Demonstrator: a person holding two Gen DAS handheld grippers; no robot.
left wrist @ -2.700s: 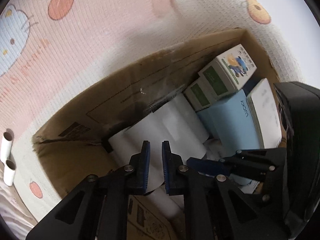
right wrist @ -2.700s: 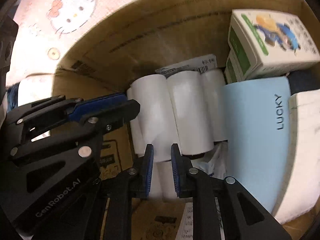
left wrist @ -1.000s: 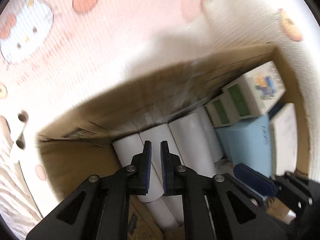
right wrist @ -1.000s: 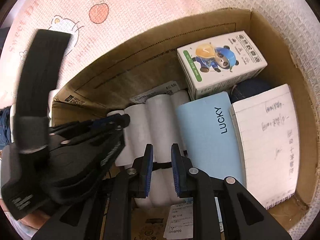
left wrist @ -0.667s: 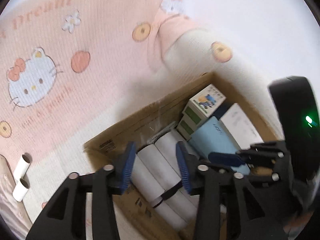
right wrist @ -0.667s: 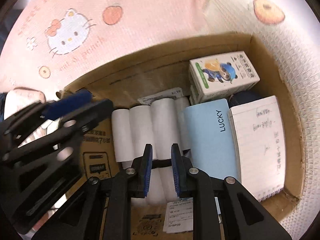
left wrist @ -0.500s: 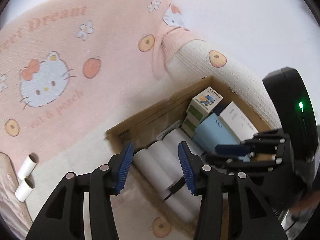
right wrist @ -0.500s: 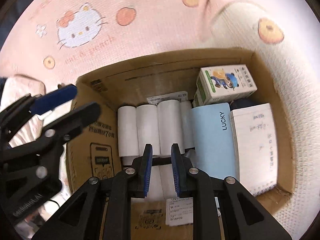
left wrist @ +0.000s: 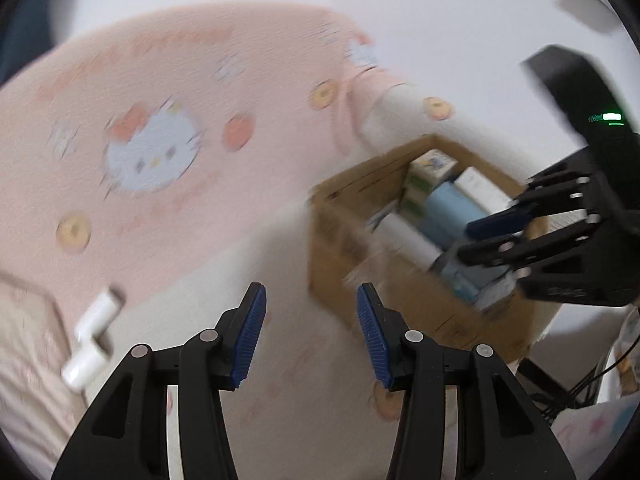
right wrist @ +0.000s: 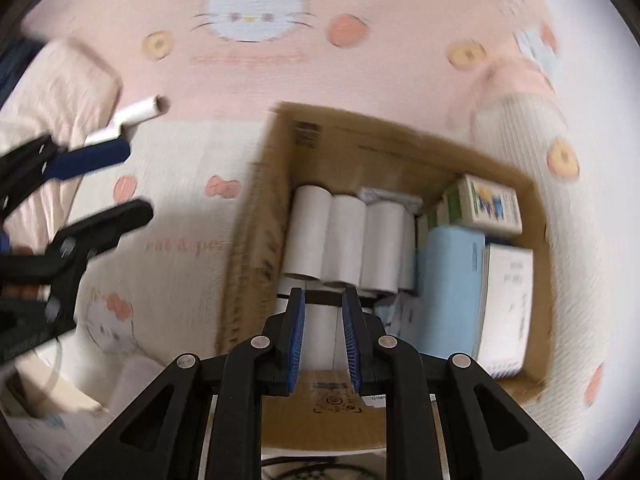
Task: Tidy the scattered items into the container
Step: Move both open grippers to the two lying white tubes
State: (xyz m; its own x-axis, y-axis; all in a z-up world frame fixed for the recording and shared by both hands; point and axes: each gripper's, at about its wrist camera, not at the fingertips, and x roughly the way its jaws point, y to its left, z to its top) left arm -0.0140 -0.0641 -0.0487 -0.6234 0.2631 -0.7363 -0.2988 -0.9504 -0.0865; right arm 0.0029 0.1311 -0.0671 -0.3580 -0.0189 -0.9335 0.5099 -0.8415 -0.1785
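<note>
The cardboard box [right wrist: 352, 148] stands on the mat and holds white paper rolls [right wrist: 344, 240], a blue "LUCKY" booklet [right wrist: 450, 288], a lined notebook [right wrist: 506, 308] and small cartons [right wrist: 490, 204]. My right gripper [right wrist: 323, 334] hangs above the box's near side, jaws nearly closed and empty. My left gripper [left wrist: 310, 338] is open and empty above the mat, left of the box [left wrist: 348, 240]. Two white cardboard tubes [left wrist: 94, 338] lie on the mat at the left; they also show in the right wrist view [right wrist: 132, 118].
The pink and cream Hello Kitty mat [left wrist: 160, 152] covers the floor. A folded pink cloth [right wrist: 60, 92] lies at the far left. Black cables [left wrist: 580, 392] run at the lower right, near the box.
Both grippers have risen out of the box. The left gripper has opened wide and swung left, away from the box. The right gripper stays over the box, its jaws unchanged.
</note>
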